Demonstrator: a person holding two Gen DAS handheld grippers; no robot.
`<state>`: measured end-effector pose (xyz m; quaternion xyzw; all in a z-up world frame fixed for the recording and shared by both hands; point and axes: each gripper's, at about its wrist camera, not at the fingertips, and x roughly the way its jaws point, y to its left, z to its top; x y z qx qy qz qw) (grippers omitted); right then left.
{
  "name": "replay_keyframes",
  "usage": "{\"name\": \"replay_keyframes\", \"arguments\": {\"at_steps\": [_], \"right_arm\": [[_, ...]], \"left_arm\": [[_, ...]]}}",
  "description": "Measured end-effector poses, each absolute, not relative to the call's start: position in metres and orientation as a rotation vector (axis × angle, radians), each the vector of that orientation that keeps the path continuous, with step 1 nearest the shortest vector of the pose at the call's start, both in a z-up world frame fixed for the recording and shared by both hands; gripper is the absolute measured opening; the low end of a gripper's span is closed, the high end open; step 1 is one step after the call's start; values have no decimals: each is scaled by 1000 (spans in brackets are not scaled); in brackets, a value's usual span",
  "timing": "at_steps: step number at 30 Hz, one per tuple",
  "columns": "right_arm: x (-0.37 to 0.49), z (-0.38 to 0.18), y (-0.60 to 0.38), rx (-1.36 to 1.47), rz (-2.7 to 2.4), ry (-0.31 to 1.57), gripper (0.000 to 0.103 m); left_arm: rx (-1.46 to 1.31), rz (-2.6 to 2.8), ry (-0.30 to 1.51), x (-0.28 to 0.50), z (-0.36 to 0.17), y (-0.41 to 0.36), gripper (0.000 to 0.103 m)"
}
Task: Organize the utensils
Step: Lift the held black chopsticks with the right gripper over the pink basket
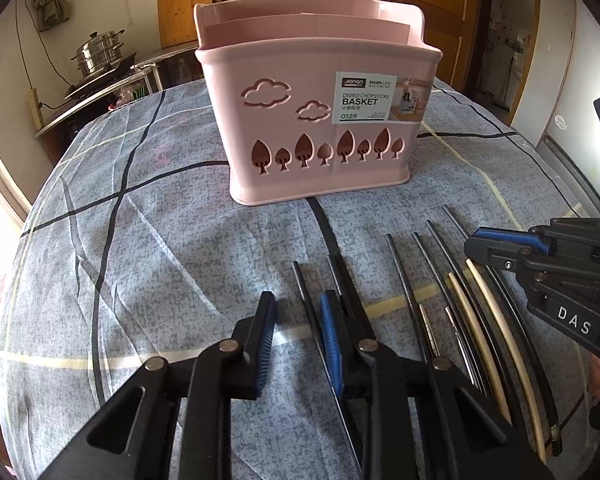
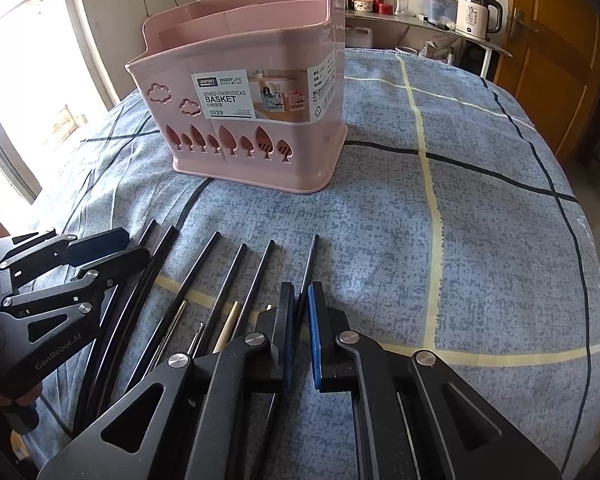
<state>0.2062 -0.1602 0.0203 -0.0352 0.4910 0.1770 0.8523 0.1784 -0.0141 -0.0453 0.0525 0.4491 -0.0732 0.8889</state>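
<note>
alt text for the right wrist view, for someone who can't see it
A pink basket stands empty on a blue checked cloth, with a row of chopsticks lying in front of it. The right tool hangs open over the rightmost black chopstick; the left tool is at the row's left end.

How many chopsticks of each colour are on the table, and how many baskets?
Black chopsticks: 6
Silver chopsticks: 2
Cream chopsticks: 2
Pink basket: 1
Total: 11 things, 10 chopsticks and 1 basket
</note>
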Motion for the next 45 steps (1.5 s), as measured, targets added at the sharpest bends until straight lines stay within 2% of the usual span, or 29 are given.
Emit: {"name": "replay_keyframes", "arguments": {"at_steps": [1,3,11,28,45], "right_arm": [[206,21,-161,-69,373,1034,6],[206,23,-163,-59,378,1029,6],[198,52,-170,-32,400,964,5],[168,154,-195,18,419,698,5],[153,196,-206,33,431,576,5]], "left_arm": [[103,-160,936,179,-45,-14,13],[89,-167,945,180,-44,-13,9],[25,-219,928,174,-25,-5,8],[5,-276,633,126,104,17,5],[-16,-267,560,123,141,32,5]]}}
